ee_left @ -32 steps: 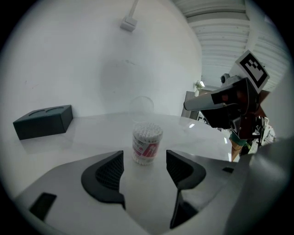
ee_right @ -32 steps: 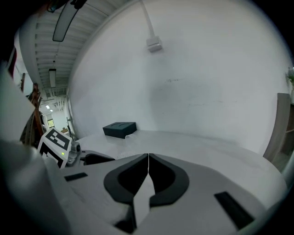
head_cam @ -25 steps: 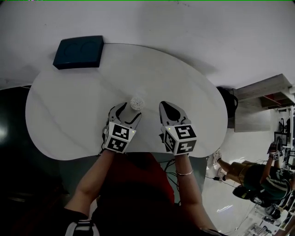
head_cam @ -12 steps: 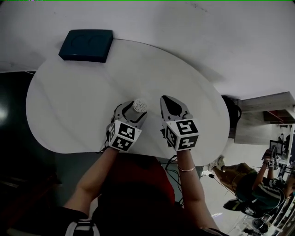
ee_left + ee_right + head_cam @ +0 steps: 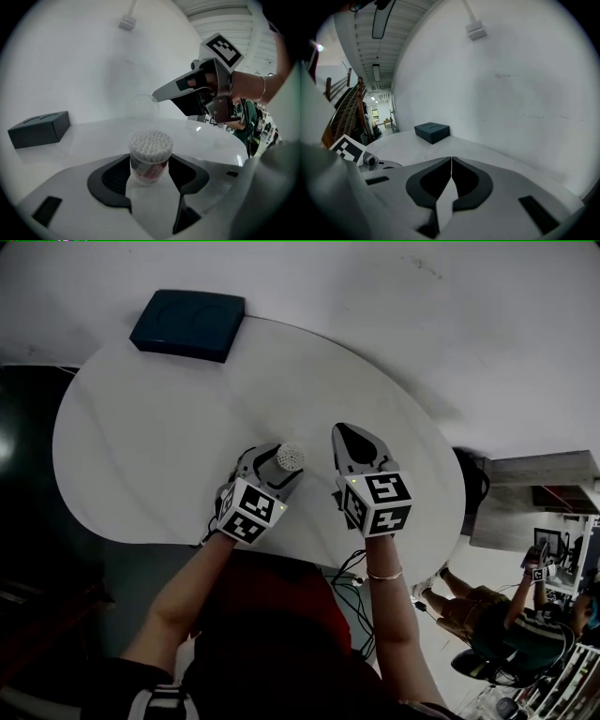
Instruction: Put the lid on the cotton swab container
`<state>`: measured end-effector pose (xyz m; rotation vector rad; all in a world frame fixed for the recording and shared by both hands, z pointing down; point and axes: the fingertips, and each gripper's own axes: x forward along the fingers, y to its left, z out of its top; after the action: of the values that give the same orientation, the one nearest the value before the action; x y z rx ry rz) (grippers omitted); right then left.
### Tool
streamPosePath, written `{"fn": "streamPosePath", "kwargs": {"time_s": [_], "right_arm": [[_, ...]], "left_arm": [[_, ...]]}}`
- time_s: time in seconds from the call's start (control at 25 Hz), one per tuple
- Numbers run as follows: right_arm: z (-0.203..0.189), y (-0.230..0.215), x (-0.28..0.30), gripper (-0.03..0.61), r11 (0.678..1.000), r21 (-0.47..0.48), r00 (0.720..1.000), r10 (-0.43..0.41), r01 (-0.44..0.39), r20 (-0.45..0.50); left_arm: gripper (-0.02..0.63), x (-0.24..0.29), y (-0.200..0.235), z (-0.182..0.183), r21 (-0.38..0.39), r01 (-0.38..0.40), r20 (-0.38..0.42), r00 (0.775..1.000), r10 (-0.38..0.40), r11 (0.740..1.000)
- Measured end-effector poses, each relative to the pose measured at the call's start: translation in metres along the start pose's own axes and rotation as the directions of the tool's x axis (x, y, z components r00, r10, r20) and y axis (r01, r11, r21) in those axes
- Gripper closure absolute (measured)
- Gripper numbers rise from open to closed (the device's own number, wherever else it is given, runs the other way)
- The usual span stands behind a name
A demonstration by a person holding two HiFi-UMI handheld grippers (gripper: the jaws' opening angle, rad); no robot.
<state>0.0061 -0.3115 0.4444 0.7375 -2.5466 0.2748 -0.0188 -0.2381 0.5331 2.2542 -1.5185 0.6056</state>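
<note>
A small clear cotton swab container (image 5: 150, 157), packed with white swabs and open at the top, stands upright between the pads of my left gripper (image 5: 149, 174), which is shut on it. From the head view the container (image 5: 289, 457) sits in my left gripper (image 5: 277, 465) over the white table's near edge. My right gripper (image 5: 352, 435) hovers just to its right with the jaws together. At its tip (image 5: 155, 97) a faint clear round lid (image 5: 142, 106) shows, above and behind the container. The right gripper view shows the jaws (image 5: 451, 161) meeting; the lid is not discernible there.
A dark blue box (image 5: 187, 322) lies at the far left of the rounded white table (image 5: 141, 446), against the white wall. The table's near edge runs just under both grippers. A person (image 5: 506, 615) sits on the floor to the lower right.
My left gripper has come in around the container and shut on it. Both grippers have shifted slightly right, and the right one stayed shut beside it.
</note>
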Motion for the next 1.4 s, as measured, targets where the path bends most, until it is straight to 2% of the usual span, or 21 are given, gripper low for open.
{"fn": "streamPosePath", "kwargs": {"time_s": [0.36,0.56,0.76,1.04,1.4], "right_arm": [[0.009,0.017,0.017,0.563,0.994,-0.077,0.997,0.069,-0.071,-0.036],[0.009,0.047,0.015,0.563,0.973,-0.116,0.979,0.196,-0.202,-0.056],[-0.004,0.068,0.010,0.563,0.955,-0.137,0.963,0.253,-0.264,-0.092],[-0.017,0.079,0.005,0.563,0.947,-0.122,0.953,0.285,-0.296,-0.102],[-0.033,0.090,0.002,0.563,0.927,-0.181,0.940,0.303,-0.329,-0.159]], "left_arm": [[0.345,0.001,-0.001,0.002,0.039,0.048,0.003,0.999,-0.048,0.998],[0.345,0.000,-0.002,0.002,0.044,0.064,0.000,0.998,-0.064,0.997],[0.345,0.000,-0.004,0.001,0.051,0.073,-0.001,0.997,-0.073,0.996],[0.345,-0.001,-0.005,0.001,0.060,0.088,0.001,0.996,-0.088,0.994],[0.345,-0.001,-0.005,0.000,0.062,0.092,-0.003,0.996,-0.092,0.994]]}}
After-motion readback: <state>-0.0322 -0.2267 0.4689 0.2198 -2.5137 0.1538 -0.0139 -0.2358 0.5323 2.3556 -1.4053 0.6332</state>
